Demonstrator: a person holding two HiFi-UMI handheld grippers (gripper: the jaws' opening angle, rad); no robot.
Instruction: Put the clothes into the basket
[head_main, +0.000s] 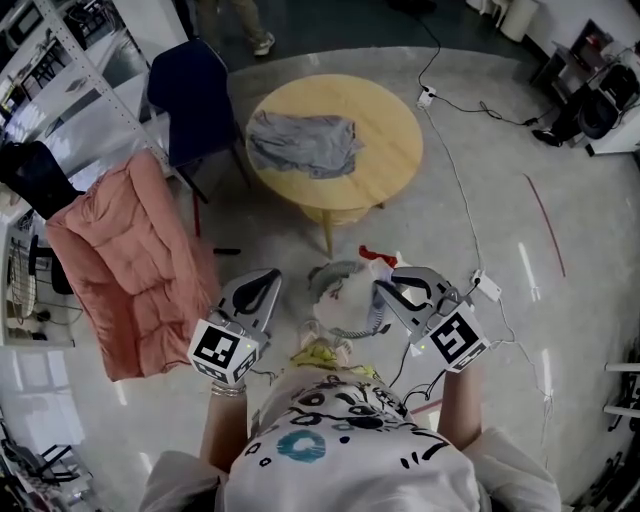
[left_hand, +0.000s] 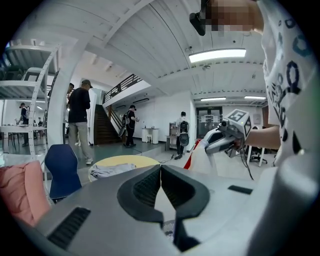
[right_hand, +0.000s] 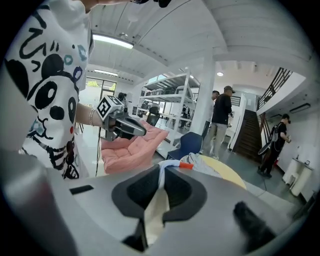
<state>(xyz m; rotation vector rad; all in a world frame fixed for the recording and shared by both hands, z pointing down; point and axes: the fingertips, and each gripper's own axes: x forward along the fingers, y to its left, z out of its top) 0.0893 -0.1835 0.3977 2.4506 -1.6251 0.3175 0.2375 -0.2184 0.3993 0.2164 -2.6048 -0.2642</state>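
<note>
My right gripper (head_main: 386, 291) is shut on a white garment with red trim (head_main: 372, 262), which hangs over a round basket (head_main: 335, 268) on the floor between my two grippers. In the right gripper view the white cloth (right_hand: 156, 202) runs up between the closed jaws of the right gripper (right_hand: 162, 170). My left gripper (head_main: 268, 279) is to the left of the basket, shut and empty, its jaws meeting (left_hand: 161, 169). From there I see the right gripper (left_hand: 225, 137) with the garment (left_hand: 200, 156) dangling. A grey garment (head_main: 305, 142) lies on the round wooden table (head_main: 390, 120).
A pink quilted jacket (head_main: 130, 260) hangs at the left, with a blue chair (head_main: 190, 100) behind it by the table. Cables (head_main: 455, 160) trail over the floor at the right. Several people stand far back near a staircase (left_hand: 79, 115).
</note>
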